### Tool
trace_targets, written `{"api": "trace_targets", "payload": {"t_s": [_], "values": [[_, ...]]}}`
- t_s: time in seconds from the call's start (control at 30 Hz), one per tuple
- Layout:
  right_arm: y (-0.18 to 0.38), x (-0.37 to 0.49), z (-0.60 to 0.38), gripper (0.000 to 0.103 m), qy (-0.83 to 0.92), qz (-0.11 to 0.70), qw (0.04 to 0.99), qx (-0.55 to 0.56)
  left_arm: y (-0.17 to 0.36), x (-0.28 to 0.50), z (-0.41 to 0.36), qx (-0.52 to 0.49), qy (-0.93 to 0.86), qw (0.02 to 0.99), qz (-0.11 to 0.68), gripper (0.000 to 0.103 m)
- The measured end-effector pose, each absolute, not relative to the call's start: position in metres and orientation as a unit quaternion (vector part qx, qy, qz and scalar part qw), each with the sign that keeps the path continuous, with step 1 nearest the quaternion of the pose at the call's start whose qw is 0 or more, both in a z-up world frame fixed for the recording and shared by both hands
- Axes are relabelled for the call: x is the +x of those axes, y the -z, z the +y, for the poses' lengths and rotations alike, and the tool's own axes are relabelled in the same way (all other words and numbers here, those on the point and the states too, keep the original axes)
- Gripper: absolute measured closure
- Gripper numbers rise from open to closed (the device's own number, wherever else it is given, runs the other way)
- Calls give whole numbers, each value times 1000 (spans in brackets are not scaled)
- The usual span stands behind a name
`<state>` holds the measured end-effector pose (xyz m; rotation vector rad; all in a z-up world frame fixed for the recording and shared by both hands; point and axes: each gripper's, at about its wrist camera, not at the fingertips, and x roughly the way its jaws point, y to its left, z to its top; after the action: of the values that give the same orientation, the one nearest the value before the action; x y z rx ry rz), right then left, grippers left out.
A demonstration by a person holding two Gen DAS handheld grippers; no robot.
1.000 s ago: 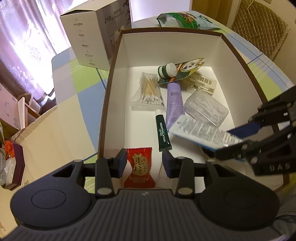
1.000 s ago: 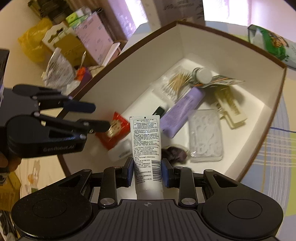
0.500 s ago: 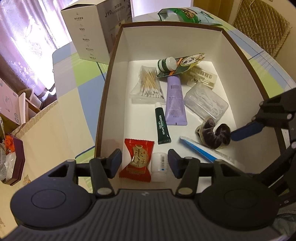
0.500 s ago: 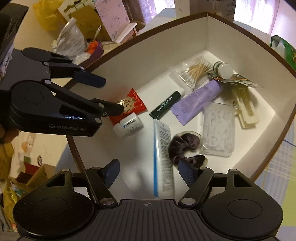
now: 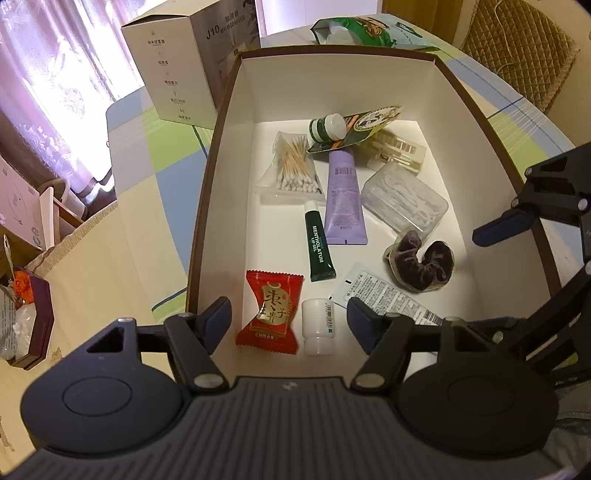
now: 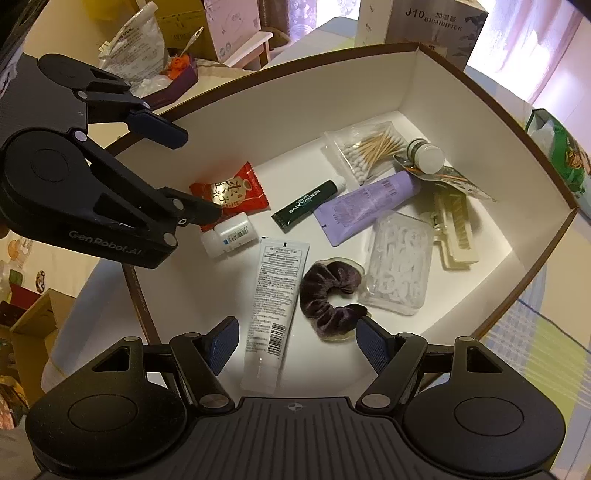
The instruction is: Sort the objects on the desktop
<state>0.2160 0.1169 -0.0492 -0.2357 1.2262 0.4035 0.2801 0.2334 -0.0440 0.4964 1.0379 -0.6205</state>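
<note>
A white box with a brown rim [image 5: 221,110] [image 6: 295,74] holds several small items. A white printed tube [image 6: 275,306] [image 5: 384,295] lies flat on its floor beside a dark purple scrunchie [image 6: 328,295] [image 5: 421,266]. A red candy packet [image 5: 271,312] [image 6: 231,194], a small white bottle [image 5: 318,326] [image 6: 229,236], a green lip gel tube [image 5: 318,245] and a purple tube [image 5: 343,199] lie there too. My left gripper [image 5: 289,321] is open and empty above the candy and bottle. My right gripper [image 6: 295,341] is open and empty above the white tube.
Cotton swabs [image 5: 293,170], a clear plastic case [image 5: 404,201], a small green bottle [image 5: 327,127] and a foil sachet lie at the box's far end. A humidifier carton [image 5: 177,62] and a green bag [image 5: 369,29] stand behind the box. A chair [image 5: 517,48] is far right.
My right gripper opened and let go of the white tube, which now lies flat in the box. My left gripper opened wider and drew back from the candy packet.
</note>
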Motion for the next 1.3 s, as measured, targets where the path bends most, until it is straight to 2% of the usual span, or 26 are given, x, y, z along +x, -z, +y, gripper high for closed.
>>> {"api": "trace_targets", "payload": {"t_s": [0.1, 0.17, 0.2, 0.37, 0.43, 0.6, 1.3], "values": [[49, 214, 118, 26, -185, 568, 792, -123, 43, 278, 233, 231, 287, 794, 484, 30], [47, 211, 119, 15, -183, 565, 794, -129, 43, 276, 233, 232, 287, 793, 485, 27], [47, 210, 119, 4, -182, 562, 796, -133, 43, 275, 233, 232, 287, 793, 485, 23], [40, 205, 120, 4, -186, 549, 802, -143, 40, 269, 232, 235, 284, 793, 485, 17], [40, 203, 121, 4, -185, 548, 802, -148, 39, 267, 232, 238, 281, 794, 484, 10], [38, 199, 119, 4, -181, 544, 805, -150, 34, 260, 231, 240, 276, 796, 481, 7], [12, 166, 102, 4, -212, 502, 827, -141, 6, 218, 224, 239, 233, 822, 461, 5]]}}
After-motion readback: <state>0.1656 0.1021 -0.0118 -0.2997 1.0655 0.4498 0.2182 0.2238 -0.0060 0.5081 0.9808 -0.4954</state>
